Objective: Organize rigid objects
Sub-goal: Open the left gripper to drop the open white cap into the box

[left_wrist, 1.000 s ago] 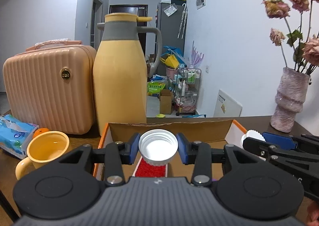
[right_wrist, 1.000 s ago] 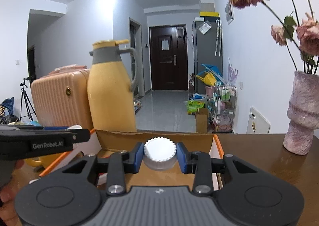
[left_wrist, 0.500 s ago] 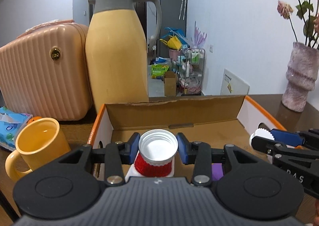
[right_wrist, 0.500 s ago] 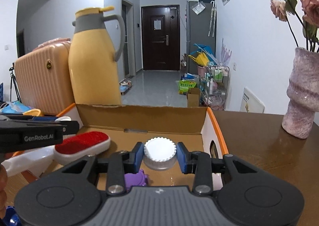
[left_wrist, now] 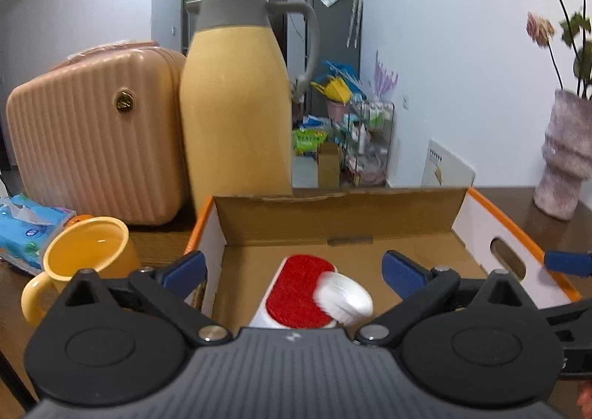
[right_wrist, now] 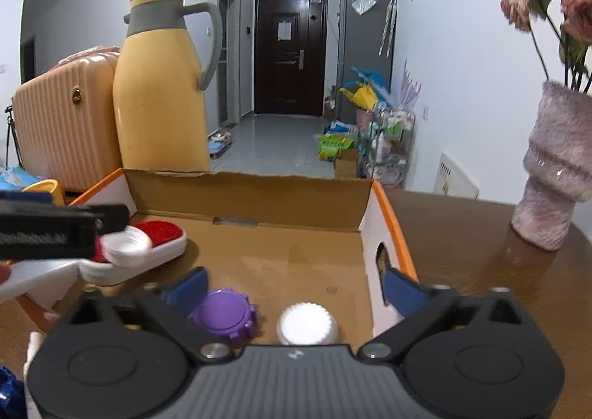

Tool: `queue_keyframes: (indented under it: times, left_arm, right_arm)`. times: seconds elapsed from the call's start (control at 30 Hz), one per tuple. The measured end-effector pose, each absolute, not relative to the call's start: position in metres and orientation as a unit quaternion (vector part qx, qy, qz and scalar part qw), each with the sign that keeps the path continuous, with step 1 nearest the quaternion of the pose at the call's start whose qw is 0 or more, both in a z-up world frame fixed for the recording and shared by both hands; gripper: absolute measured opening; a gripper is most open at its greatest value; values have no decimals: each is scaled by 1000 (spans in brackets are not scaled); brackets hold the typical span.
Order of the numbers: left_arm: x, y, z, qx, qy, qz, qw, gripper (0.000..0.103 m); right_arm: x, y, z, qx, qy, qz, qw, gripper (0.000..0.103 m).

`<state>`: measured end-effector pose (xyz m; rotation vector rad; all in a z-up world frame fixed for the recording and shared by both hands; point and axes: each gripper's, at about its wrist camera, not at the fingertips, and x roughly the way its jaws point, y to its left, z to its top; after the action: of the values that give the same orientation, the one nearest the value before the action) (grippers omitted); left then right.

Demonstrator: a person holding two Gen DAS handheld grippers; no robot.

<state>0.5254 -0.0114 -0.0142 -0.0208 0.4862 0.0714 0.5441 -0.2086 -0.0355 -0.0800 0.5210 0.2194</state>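
My left gripper (left_wrist: 292, 267) jaws opening, white cap (left_wrist: 344, 296) blurred between them, untouched, over red brush (left_wrist: 296, 289) in cardboard box (left_wrist: 333, 219). My right gripper (right_wrist: 294, 284) jaws opening too; second white cap (right_wrist: 307, 322) lies on box floor at lower centre, beside purple lid (right_wrist: 225, 315).

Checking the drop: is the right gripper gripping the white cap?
No: the white cap lies loose on the box floor between the right gripper's opening, untouching jaws.
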Motion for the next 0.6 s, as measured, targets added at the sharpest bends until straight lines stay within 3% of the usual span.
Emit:
queue_keyframes:
  times: [0.6]
  left_arm:
    - [511,-5,1,-30,225,37,973,103]
  right_arm:
    - [533,-211,-20,-31,248,105,963,103]
